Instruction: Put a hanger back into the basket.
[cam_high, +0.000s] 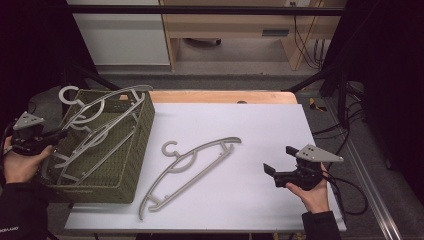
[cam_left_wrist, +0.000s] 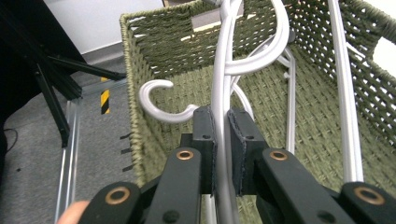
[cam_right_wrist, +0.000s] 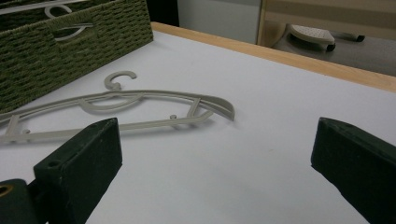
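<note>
A green woven basket (cam_high: 141, 137) stands at the table's left and holds grey plastic hangers (cam_high: 100, 131). My left gripper (cam_high: 56, 135) reaches over the basket's left rim. In the left gripper view its jaws (cam_left_wrist: 222, 140) are shut on the thin bar of one grey hanger (cam_left_wrist: 223, 70), with the basket wall (cam_left_wrist: 154, 42) behind and another hanger's hook (cam_left_wrist: 156, 100) to the left. One more grey hanger (cam_high: 187, 167) lies flat on the white tabletop (cam_high: 240, 125). My right gripper (cam_high: 270, 171) rests low at the right, open and holding nothing (cam_right_wrist: 217, 154). It faces the flat hanger (cam_right_wrist: 130, 105) and the basket (cam_right_wrist: 93, 32).
A wooden strip (cam_high: 225, 96) runs along the table's far edge. Beyond it are a grey floor and pale cabinets (cam_high: 120, 35). Black frame bars (cam_high: 320, 75) and cables (cam_high: 350, 120) stand at the right. A cable trails from my right gripper near the front right corner.
</note>
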